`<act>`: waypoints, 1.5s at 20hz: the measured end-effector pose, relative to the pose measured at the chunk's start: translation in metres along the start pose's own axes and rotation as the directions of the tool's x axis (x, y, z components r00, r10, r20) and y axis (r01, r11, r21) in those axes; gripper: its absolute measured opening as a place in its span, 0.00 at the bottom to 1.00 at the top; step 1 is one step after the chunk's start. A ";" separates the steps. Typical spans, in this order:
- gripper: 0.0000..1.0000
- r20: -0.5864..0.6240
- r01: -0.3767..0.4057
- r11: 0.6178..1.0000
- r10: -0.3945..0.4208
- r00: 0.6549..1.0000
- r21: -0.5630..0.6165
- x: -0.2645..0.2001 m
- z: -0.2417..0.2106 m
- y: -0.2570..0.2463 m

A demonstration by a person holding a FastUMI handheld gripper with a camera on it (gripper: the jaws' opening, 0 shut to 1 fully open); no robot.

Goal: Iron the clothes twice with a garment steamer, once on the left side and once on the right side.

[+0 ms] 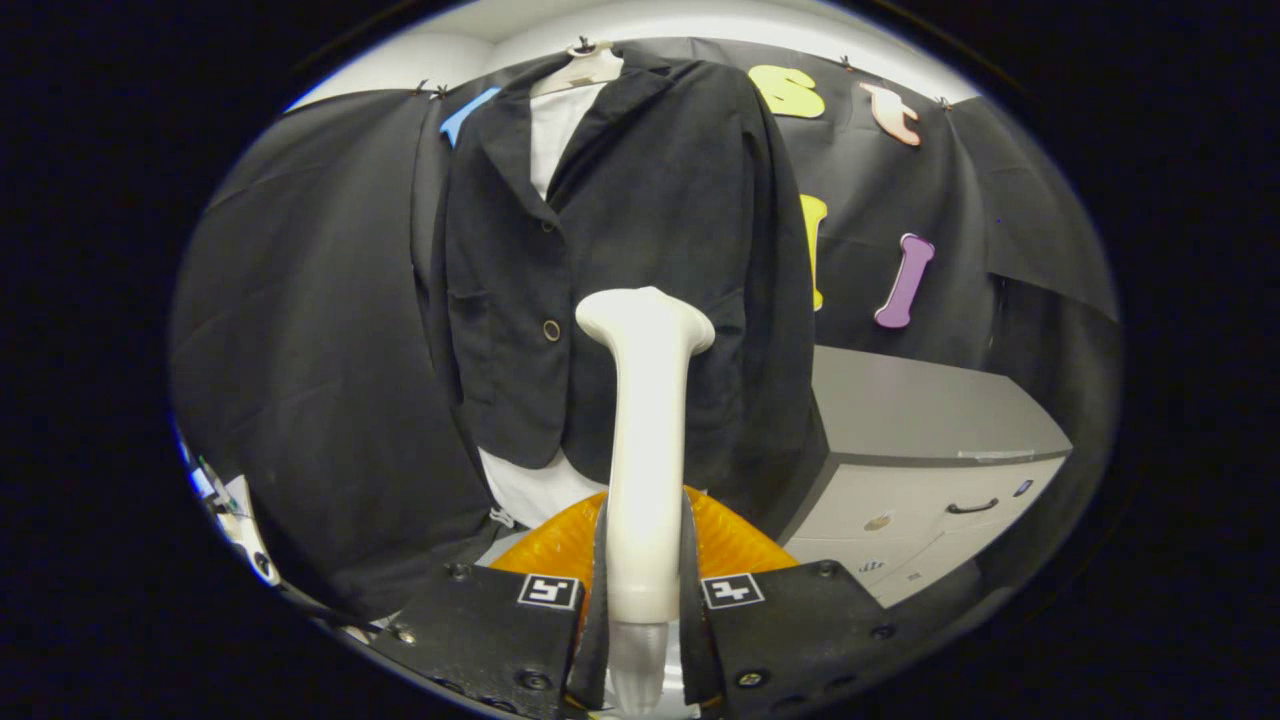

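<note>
Between our gripper's [645,600] two fingers we clamp the white garment steamer [646,440] by its handle, head upright and just short of the black jacket [640,230] on its hanger [583,66], seemingly ready for a pass.

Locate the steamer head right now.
In the gripper view the white steamer stands upright, clamped between the gripper fingers, its head just ahead of them, in front of the black jacket's lower front, to the right of its button.
</note>
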State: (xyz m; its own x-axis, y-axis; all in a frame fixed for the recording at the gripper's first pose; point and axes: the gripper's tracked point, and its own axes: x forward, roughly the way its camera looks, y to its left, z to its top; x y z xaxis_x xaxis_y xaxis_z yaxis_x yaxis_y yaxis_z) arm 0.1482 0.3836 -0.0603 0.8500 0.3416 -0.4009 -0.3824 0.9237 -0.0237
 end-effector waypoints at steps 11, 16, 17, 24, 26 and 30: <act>0.31 -0.090 -0.033 0.999 0.034 0.995 0.017 0.000 -0.036 0.013; 0.31 -0.041 -0.047 0.998 0.049 0.998 0.043 -0.022 -0.008 0.018; 0.31 -0.025 -0.049 0.998 0.050 0.998 0.044 -0.028 0.001 0.019; 0.31 0.110 -0.057 0.997 0.052 0.993 0.045 -0.066 0.074 0.040; 0.31 0.152 -0.084 0.996 0.078 0.985 0.032 -0.074 0.099 0.054; 0.31 0.240 -0.131 0.991 0.125 0.963 0.009 -0.081 0.153 0.086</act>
State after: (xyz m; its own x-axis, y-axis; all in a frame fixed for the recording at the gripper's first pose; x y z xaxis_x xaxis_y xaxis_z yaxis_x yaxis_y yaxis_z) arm 0.1019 0.4619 0.1104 0.8574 0.4860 -0.1692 -0.4872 0.8725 0.0370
